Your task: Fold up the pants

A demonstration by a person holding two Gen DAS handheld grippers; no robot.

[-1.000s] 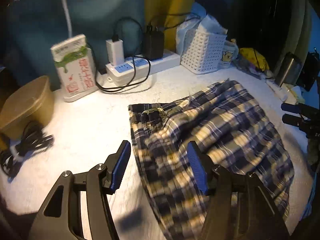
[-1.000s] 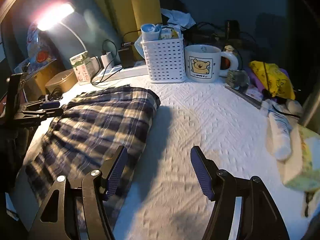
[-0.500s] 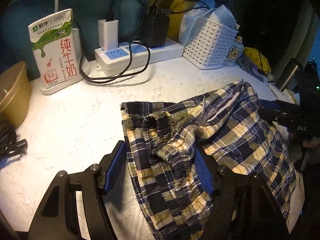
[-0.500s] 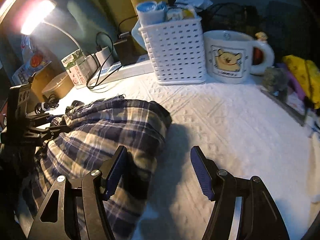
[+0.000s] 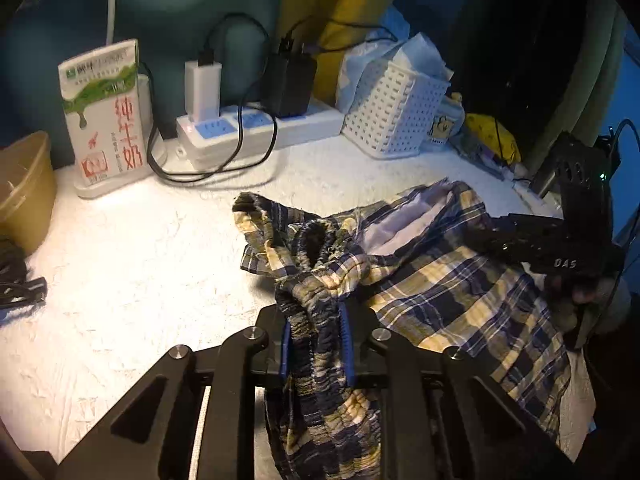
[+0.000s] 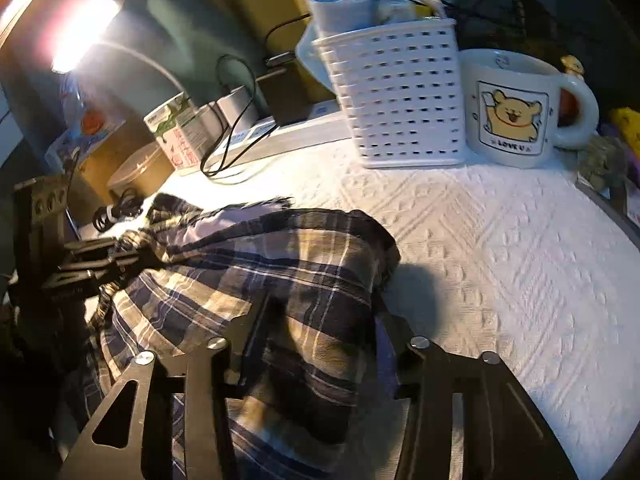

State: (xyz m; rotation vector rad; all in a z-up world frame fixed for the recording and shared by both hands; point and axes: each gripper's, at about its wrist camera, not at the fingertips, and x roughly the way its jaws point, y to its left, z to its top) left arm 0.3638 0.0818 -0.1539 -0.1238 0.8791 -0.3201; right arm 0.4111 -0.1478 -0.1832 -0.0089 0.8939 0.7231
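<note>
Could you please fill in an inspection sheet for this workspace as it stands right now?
Surface: white textured cloth covers the table.
Job's things: plaid pants bunched, waistband raised.
Clutter: milk carton, white basket, bear mug, tan bowl.
Grippers: left tongs shut on the waistband; right tongs closed on the opposite side of the pants.
Cables: power strip with two chargers, black leads looping.
Surroundings: lit desk lamp, yellow curtain.

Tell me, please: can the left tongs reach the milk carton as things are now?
Probably not yet. The left tongs are shut on the pants waistband. The white cloth toward the milk carton looks bare, so only the held pants hinder them.
</note>
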